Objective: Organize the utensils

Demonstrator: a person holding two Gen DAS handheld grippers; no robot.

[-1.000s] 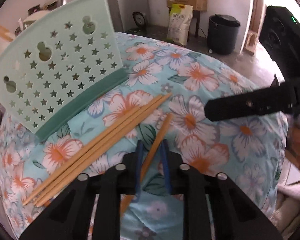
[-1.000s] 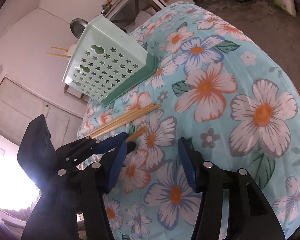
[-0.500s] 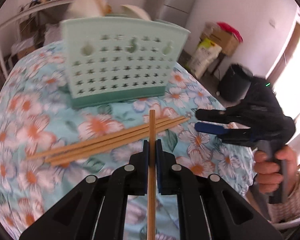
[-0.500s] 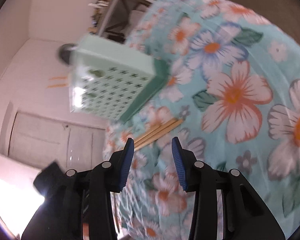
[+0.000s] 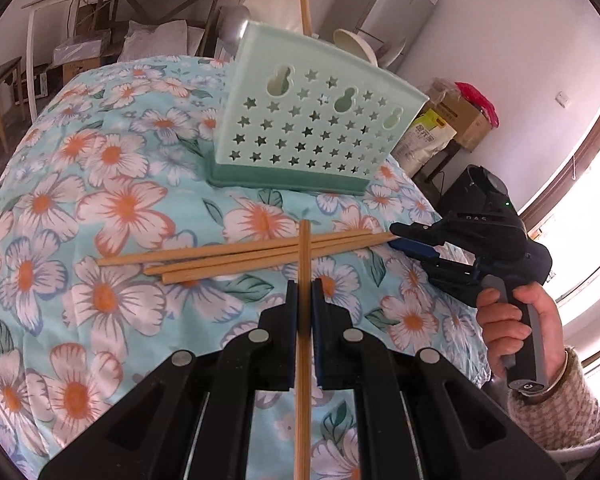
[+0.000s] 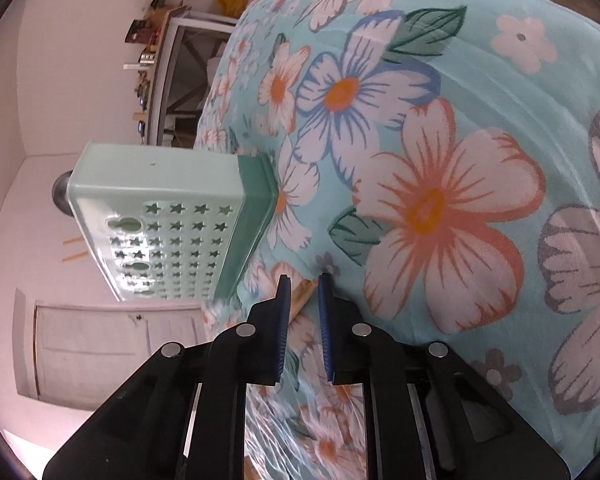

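From the left wrist camera, my left tool (image 5: 304, 286) is clenched on a single chopstick (image 5: 303, 252). The stick runs straight along the fingers, its tip sticking out past them toward the mint utensil caddy (image 5: 315, 136). That caddy, with star cutouts and a darker green base, stands upright on the desk (image 5: 112, 208), which is covered in a blue floral cloth. Between the caddy and my left tool lie three loose chopsticks (image 5: 236, 254), side by side and flat on the cloth, crosswise to the held stick, whose tip crosses over them. On the caddy's right, near the desk's edge, I see the right tool (image 5: 414, 238) gripped by a hand (image 5: 518, 332) in a knit sleeve. Its blue-padded fingers sit at the right-hand ends of the loose chopsticks; I cannot tell from here whether they touch.

From the right wrist camera, which is rolled sideways, the right tool (image 6: 303, 292) has its jaws parted by a narrow gap, not clenched on anything that I can make out. A chopstick end (image 6: 303, 294) shows in that gap at the fingertips, just below the caddy (image 6: 172, 232) and its green base. The floral cloth (image 6: 440, 200) fills the frame on the far side of the caddy's base.
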